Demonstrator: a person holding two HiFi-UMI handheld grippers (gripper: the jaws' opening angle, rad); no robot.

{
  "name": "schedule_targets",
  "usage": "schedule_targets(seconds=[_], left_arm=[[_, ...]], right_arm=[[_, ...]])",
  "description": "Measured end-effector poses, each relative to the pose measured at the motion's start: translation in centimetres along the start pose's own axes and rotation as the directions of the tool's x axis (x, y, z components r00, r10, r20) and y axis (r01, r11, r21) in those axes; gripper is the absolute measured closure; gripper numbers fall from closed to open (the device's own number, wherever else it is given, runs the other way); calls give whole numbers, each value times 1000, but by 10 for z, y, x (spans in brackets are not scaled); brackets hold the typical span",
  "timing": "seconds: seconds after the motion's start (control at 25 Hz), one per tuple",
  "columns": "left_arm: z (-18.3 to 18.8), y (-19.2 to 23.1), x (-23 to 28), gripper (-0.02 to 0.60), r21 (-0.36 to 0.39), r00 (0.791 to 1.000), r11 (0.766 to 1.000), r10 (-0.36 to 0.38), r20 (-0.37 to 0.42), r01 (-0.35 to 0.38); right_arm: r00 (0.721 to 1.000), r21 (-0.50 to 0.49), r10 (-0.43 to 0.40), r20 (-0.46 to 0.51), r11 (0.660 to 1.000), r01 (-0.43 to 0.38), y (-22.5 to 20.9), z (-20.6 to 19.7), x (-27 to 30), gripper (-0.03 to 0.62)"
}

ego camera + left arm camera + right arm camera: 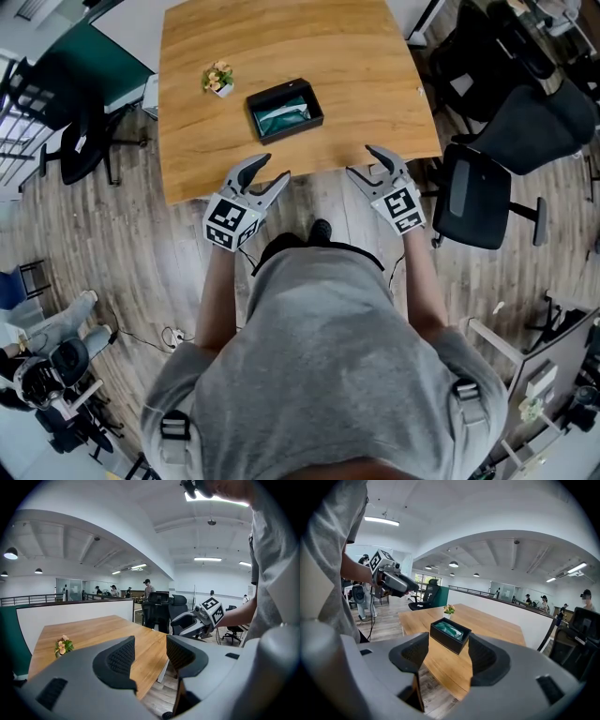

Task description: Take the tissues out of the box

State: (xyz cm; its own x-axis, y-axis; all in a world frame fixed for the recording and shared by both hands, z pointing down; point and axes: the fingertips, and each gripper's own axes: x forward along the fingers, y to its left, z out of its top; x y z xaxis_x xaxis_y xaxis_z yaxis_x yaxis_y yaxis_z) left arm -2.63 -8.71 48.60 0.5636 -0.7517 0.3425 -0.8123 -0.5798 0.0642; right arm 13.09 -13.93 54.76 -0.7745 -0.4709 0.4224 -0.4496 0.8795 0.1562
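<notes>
Two agape: left tongs (275,167), right tongs (359,158).

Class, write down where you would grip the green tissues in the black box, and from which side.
Probably pinch the tissues across their rumpled middle, coming straight down from above. They lie low inside the open-topped box, whose walls block any sideways approach.
</notes>
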Motion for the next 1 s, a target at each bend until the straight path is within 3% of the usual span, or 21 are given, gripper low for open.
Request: schedule_targets(seconds=[0.56,1.0], left_arm=[[-7,18,12,356,-26,999,999,29,-28,-30],[-4,51,48,356,-21,999,1000,-11,-41,10]], right_arm=[[999,11,32,-10,999,-32,-11,-4,18,322],[1000,36,-8,-23,999,9,-37,-3,40,324]])
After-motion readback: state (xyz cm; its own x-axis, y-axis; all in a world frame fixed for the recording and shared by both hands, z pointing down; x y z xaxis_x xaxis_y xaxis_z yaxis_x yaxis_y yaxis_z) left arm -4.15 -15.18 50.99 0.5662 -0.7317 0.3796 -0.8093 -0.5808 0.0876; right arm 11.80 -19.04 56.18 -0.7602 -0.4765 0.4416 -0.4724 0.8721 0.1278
